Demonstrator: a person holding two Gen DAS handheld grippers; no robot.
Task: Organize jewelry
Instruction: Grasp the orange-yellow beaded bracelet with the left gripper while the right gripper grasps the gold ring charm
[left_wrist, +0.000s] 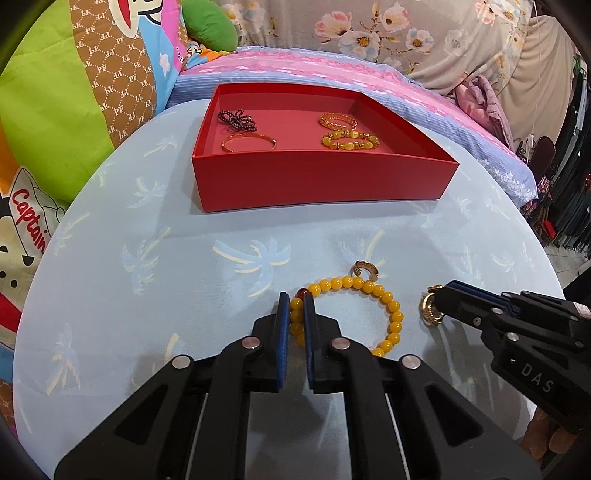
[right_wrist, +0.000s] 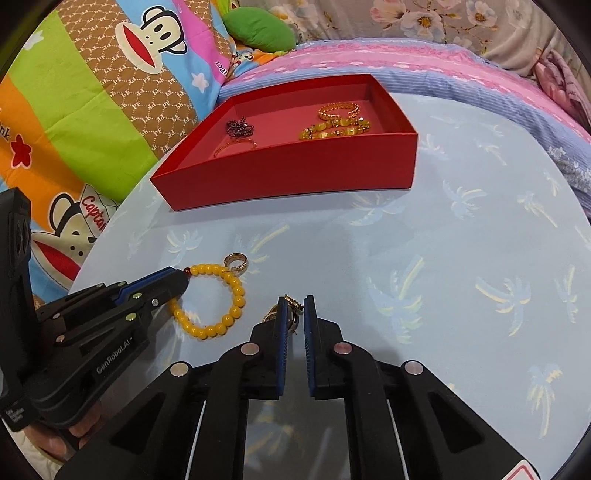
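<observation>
A yellow bead bracelet (left_wrist: 384, 299) lies on the light blue table; it also shows in the right wrist view (right_wrist: 229, 295). My left gripper (left_wrist: 296, 314) is shut on its left side, down at the table. A gold ring (left_wrist: 366, 269) lies by the bracelet's far edge, seen too in the right wrist view (right_wrist: 236, 263). My right gripper (right_wrist: 295, 314) is shut on a gold ring (right_wrist: 291, 312), which shows in the left wrist view (left_wrist: 429, 309). The red box (left_wrist: 325, 177) behind holds a dark bead piece (left_wrist: 236, 120), a thin bangle (left_wrist: 248, 143), a gold chain (left_wrist: 338, 120) and yellow beads (left_wrist: 349, 142).
The round table (right_wrist: 424, 266) has a blue palm-print cloth. Bright cartoon cushions (left_wrist: 55, 129) lie at the left. A pink and blue striped bed cover (left_wrist: 332, 66) lies behind the box. Dark furniture stands at the far right.
</observation>
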